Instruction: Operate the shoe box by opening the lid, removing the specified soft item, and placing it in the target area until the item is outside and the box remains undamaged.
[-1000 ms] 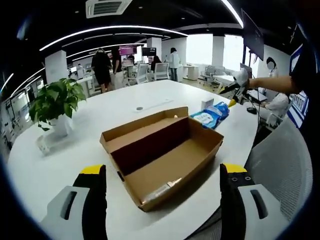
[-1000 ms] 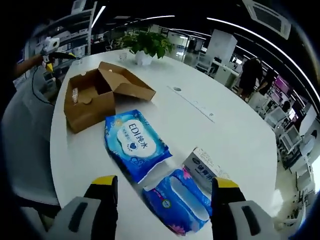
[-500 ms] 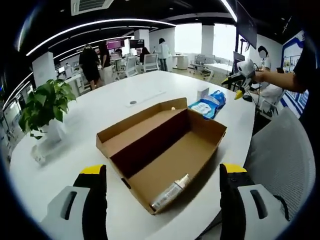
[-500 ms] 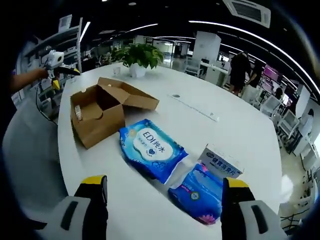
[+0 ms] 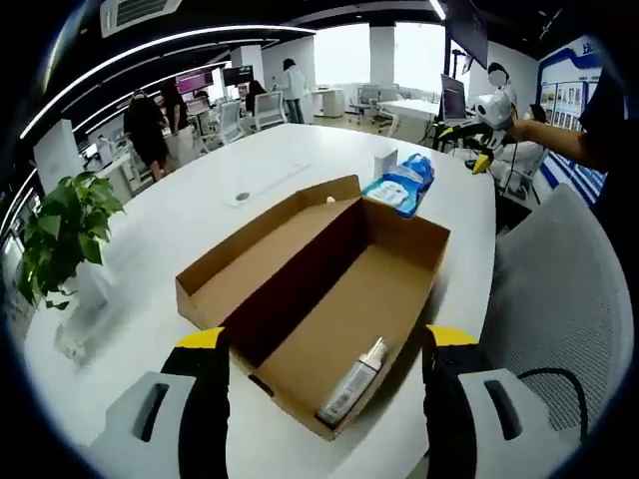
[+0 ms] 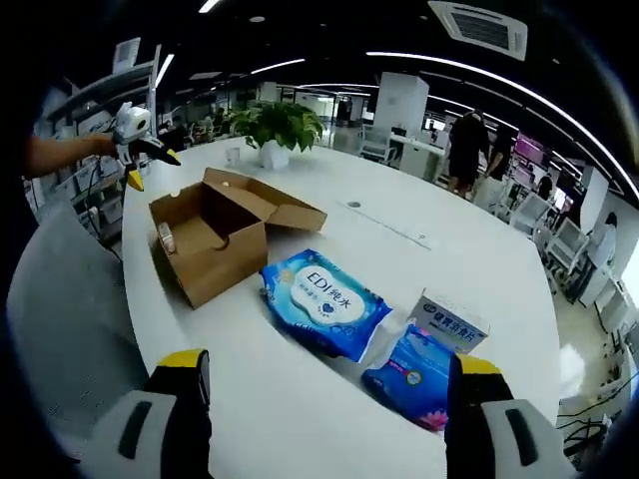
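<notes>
The brown cardboard shoe box (image 5: 329,289) lies open on the white table (image 5: 190,220), its lid folded flat to the left. A small tube (image 5: 354,384) rests in its near corner. My left gripper (image 5: 327,341) hovers open just above the box's near end, holding nothing. A blue wipes pack (image 6: 324,297) lies on the table in front of my right gripper (image 6: 327,361), which is open and holds nothing. In the right gripper view the box (image 6: 215,235) sits left of the pack, with the left gripper (image 6: 138,140) beyond it.
A second blue pack (image 6: 414,371) and a small white carton (image 6: 449,324) lie right of the wipes. A potted plant (image 6: 275,122) stands at the table's far side. A grey mesh chair (image 5: 559,299) is by the table edge. People stand among desks behind.
The left view has closed in over the box, so more of its floor and the tube show. The right view has drawn back from the packs. Nothing on the table has moved.
</notes>
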{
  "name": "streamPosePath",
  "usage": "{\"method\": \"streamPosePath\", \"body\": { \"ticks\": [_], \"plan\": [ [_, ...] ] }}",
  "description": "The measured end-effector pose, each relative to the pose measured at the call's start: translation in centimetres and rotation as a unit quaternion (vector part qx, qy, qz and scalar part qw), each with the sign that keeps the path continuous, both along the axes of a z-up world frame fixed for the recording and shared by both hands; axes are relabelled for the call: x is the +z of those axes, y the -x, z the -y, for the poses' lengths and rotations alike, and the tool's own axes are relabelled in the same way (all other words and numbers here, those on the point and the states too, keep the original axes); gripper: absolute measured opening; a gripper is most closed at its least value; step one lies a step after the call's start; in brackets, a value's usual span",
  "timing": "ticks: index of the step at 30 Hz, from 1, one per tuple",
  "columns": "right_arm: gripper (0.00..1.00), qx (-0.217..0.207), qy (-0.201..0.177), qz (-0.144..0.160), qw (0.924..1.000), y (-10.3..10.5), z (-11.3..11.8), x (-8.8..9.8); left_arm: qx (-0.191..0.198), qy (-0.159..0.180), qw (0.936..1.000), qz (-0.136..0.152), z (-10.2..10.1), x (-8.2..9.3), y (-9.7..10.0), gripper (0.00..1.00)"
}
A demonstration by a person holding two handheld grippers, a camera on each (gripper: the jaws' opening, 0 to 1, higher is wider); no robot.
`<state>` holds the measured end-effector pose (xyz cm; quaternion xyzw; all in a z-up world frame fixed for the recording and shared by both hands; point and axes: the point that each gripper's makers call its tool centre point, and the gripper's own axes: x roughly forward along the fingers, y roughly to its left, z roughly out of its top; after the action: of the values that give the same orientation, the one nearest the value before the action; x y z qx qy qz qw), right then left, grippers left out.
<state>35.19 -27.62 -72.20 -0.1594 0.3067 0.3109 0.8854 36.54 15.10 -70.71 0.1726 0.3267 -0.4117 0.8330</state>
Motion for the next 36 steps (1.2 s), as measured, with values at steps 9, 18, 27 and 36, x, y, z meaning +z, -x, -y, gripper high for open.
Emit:
{"method": "streamPosePath", "body": {
  "ticks": [9, 18, 27, 36],
  "plan": [
    [0.99, -0.018, -0.014, 0.012, 0.9997, 2.0, -0.9, 0.5, -0.042, -0.037, 0.9981, -0.026, 0.5, -1.6, -1.3, 0.79],
    [0.99, -0.031, -0.022, 0.026, 0.9989, 3.9, -1.9, 1.6, -0.092, -0.091, 0.9900, -0.056, 0.8, -3.5, -1.3, 0.78],
    [0.99, -0.036, -0.031, 0.038, 0.9982, 5.7, -3.3, 3.2, -0.141, -0.135, 0.9766, -0.090, 1.3, -5.5, -1.3, 0.76],
    [0.99, -0.037, -0.037, 0.044, 0.9977, 7.0, -4.5, 4.3, -0.197, -0.187, 0.9540, -0.127, 1.4, -7.3, -1.0, 0.74]
  ]
}}
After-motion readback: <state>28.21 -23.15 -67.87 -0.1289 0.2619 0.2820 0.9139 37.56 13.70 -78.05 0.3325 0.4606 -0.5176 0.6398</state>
